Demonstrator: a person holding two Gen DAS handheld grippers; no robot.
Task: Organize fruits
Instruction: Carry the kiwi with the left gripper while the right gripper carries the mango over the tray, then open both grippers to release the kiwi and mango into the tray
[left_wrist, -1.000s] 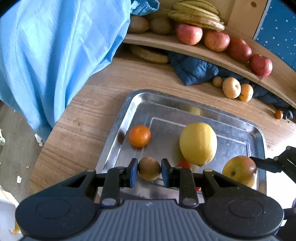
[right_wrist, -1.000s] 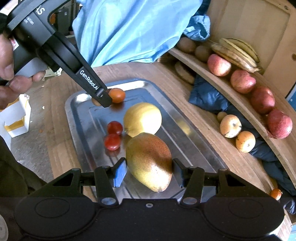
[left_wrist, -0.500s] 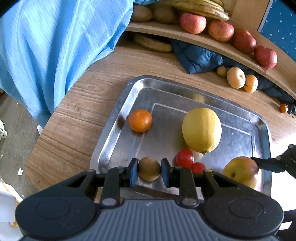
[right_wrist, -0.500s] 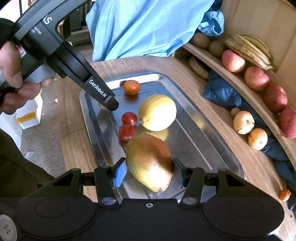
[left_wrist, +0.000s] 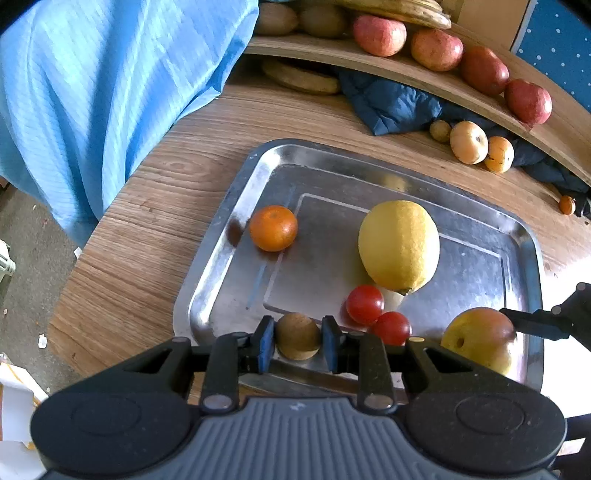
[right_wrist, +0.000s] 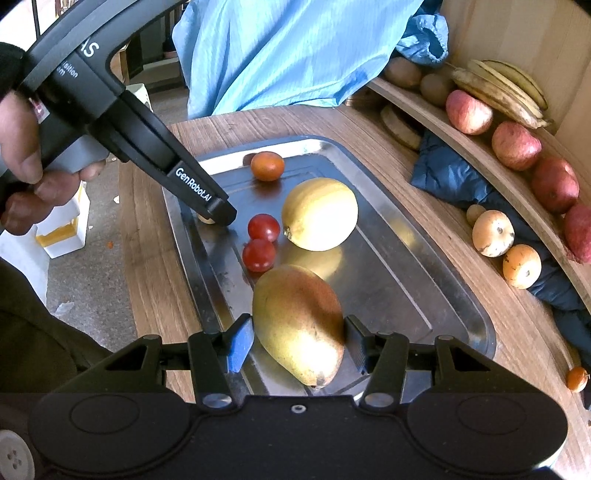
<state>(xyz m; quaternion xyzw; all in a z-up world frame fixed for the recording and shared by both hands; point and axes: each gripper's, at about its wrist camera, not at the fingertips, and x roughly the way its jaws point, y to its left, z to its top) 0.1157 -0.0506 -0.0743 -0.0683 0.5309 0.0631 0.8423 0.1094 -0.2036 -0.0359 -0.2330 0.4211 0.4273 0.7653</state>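
Observation:
A steel tray (left_wrist: 369, 162) lies on the wooden table. On it are an orange (left_wrist: 273, 228), a big yellow lemon (left_wrist: 399, 244) and two cherry tomatoes (left_wrist: 365, 304). My left gripper (left_wrist: 297, 341) is shut on a small brown round fruit (left_wrist: 297, 336) over the tray's near edge. My right gripper (right_wrist: 300, 341) is shut on a mango (right_wrist: 300, 321) at the tray's near end. The mango also shows in the left wrist view (left_wrist: 480, 338). The left gripper shows in the right wrist view (right_wrist: 212, 216), with the brown fruit mostly hidden behind its finger.
A curved wooden shelf (left_wrist: 406, 70) at the back holds red apples (left_wrist: 379, 35), bananas (right_wrist: 502, 88) and brown fruit. A dark blue cloth (left_wrist: 391, 107) and small yellow fruits (left_wrist: 468, 142) lie under it. A blue garment (left_wrist: 92, 92) hangs at the table's left.
Both grippers have pulled back and up from the tray with their fruit held. The two cherry tomatoes have come into the left wrist view.

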